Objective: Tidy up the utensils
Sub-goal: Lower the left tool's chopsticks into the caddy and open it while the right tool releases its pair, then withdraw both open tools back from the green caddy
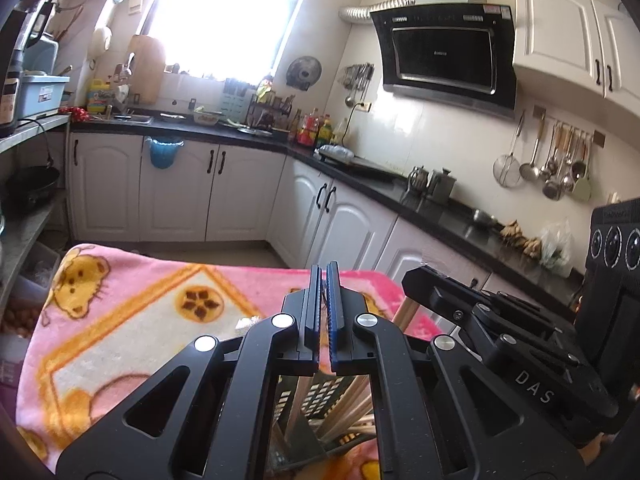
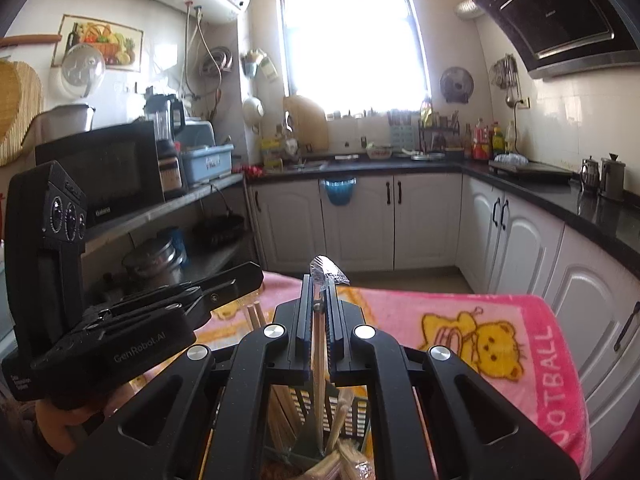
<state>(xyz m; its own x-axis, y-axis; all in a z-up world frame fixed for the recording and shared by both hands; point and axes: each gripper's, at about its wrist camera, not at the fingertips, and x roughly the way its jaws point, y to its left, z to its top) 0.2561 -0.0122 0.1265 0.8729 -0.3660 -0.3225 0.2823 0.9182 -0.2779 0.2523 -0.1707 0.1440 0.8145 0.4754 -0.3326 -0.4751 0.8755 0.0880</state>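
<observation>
My left gripper (image 1: 324, 268) is shut and empty above the pink cartoon blanket (image 1: 120, 320). Below it, a dark slotted utensil holder (image 1: 316, 396) holds several wooden chopsticks (image 1: 352, 404). My right gripper (image 2: 320, 280) is shut on a wrapped chopstick (image 2: 319, 344) whose clear plastic wrapper (image 2: 328, 272) sticks out past the fingertips. The chopstick runs down into the same holder (image 2: 348, 412), which holds more chopsticks (image 2: 338, 424). Each gripper shows in the other's view: the right gripper body (image 1: 500, 320) on the right, the left gripper body (image 2: 132, 320) on the left.
The blanket (image 2: 500, 344) covers a table in a kitchen. White cabinets (image 2: 360, 220) with a black counter (image 2: 540, 192) run along the back and right. A shelf with a microwave (image 2: 100, 172) stands at the left. Ladles hang on the wall (image 1: 560, 160).
</observation>
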